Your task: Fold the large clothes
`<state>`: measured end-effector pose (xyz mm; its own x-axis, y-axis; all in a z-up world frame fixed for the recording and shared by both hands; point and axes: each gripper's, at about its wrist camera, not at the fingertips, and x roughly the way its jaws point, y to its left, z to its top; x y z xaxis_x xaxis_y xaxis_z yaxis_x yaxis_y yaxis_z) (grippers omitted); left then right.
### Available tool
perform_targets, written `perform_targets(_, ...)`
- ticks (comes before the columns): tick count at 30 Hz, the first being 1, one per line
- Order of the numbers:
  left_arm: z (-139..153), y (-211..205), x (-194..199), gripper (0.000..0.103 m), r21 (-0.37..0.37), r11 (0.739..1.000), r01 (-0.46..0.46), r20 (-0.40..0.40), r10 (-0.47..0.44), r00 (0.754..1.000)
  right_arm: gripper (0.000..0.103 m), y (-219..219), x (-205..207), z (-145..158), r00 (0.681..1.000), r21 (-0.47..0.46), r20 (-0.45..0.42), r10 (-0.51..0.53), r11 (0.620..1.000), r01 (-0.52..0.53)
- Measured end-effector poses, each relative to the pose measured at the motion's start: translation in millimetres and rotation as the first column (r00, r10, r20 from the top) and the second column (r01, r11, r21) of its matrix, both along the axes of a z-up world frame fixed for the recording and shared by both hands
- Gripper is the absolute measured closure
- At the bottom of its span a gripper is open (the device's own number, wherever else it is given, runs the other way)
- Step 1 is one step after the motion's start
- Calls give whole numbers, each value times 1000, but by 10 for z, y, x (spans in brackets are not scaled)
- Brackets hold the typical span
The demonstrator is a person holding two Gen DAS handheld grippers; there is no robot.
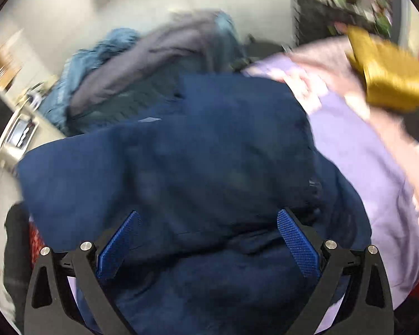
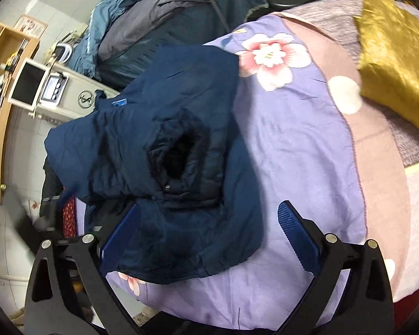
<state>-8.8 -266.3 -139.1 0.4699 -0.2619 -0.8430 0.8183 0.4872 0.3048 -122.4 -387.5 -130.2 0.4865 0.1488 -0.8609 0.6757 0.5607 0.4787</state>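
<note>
Left wrist view, blurred: left gripper (image 1: 208, 241) was spread wide and empty over the navy jacket (image 1: 198, 167). Right wrist view: right gripper (image 2: 209, 234) also gaped, gripping nothing; jacket lay bunched at the left edge of the floral bedsheet (image 2: 293, 145), gold pillow (image 2: 393, 55) at the far right corner.

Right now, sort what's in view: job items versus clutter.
Job:
navy jacket
purple floral bedsheet it lies on
left tool, open
right tool, open

Clutter:
gold pillow
heap of blue and grey clothes
white appliance
</note>
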Motion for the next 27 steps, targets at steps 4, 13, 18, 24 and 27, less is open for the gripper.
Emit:
perform_targets(4,-460,-288,72,35,121,993,-5,14,3,1000,6,-70,-256,-3,998,5,-7,-58,998,58)
perform_targets(13,-274,-101,539,95,50,985,-163,-120,168,978,6,-158,-627,-115,990,9,-32,-139,990,139)
perform_targets(18,434,489,933,96,-116,942,-315,-51,311,949,6,-96,-469,-133,995,8,-26,-96,995,96)
perform_targets(24,1280,1900,1648,96,-265,778,-569,43,599,799,6,117,-93,-171,999,10,-31,12,1000,-11)
perform_targets(27,1540,2579,1954,96,-289,688,-666,123,717,686,6,246,117,-195,997,5,-39,71,997,-71)
